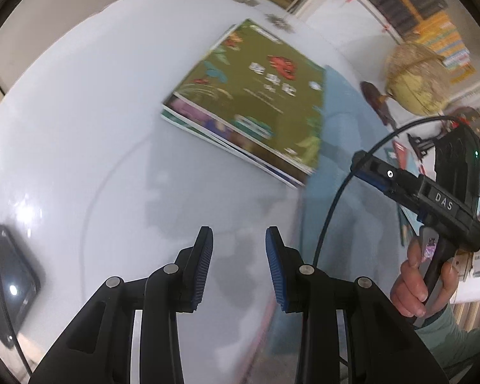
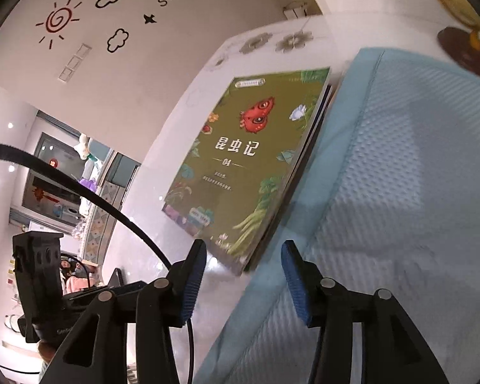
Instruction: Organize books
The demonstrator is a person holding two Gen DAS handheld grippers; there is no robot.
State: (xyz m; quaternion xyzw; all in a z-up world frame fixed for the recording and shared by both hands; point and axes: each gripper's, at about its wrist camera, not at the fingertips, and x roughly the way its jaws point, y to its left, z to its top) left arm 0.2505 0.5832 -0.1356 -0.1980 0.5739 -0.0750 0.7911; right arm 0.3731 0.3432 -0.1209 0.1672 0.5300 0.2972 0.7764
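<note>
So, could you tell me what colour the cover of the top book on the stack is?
Olive green with leafy plants and a red insect, on the top book; the right wrist view shows it sharpest.

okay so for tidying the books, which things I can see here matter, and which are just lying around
For the job:
- stack of books, green one on top
- left tool, open, empty
- right tool, open, empty

Just lying about:
- blue mat
- globe
- dark phone-like slab

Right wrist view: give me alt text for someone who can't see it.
The open, empty right gripper hovers near the corner of a green book topping a small stack on a white table, beside a light blue mat.
</note>
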